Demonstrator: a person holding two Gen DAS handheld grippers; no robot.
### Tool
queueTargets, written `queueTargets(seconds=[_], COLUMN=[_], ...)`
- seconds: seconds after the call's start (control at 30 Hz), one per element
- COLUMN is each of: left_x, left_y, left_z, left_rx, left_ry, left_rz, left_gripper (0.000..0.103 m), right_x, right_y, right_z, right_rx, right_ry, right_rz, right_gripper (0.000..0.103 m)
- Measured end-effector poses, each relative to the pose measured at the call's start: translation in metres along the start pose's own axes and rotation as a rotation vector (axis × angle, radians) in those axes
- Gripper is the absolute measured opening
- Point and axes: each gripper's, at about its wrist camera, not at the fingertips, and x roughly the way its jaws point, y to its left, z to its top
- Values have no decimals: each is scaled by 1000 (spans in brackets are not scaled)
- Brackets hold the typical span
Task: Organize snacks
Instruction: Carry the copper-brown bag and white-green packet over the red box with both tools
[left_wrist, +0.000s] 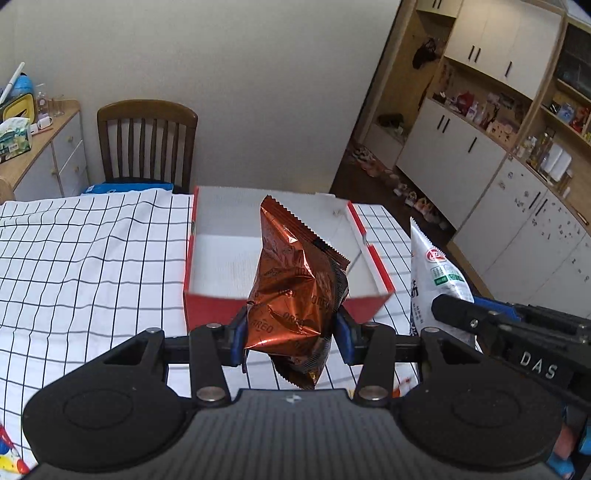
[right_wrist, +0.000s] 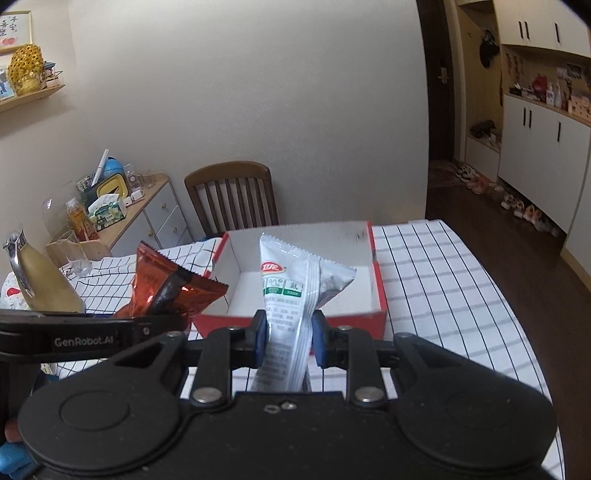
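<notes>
My left gripper (left_wrist: 291, 332) is shut on a crinkled copper-brown Oreo packet (left_wrist: 295, 288), held upright above the table just before a red box (left_wrist: 280, 310). The box has a white inside, with nothing visible in it (right_wrist: 362, 317). My right gripper (right_wrist: 289, 341) is shut on a white and silver snack packet (right_wrist: 295, 295) with a green label, also upright in front of the box. Each view shows the other gripper's packet at its side: the white packet (left_wrist: 439, 277) at right, the copper packet (right_wrist: 166, 284) at left.
A white tablecloth with a black grid (left_wrist: 92, 258) covers the table. A wooden chair (left_wrist: 147, 140) stands behind it by the wall. A sideboard (right_wrist: 147, 206) with bottles and a tissue box is at left. Cabinets and shelves (left_wrist: 480, 129) line the right side.
</notes>
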Motion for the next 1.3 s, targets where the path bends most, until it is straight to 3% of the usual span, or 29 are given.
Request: queueTargets(seconds=[0.8, 1.3], left_x=[74, 117], left_y=[17, 28], left_z=[70, 79], left_rx=[-62, -78], left_ry=[2, 52], left_rz=[82, 141], left_gripper=[45, 45], right_x=[101, 178], right_y=[-12, -27], right_z=[59, 53], right_rx=[-70, -106], right_ry=[23, 123], right_rz=[12, -27], right_gripper=[23, 23])
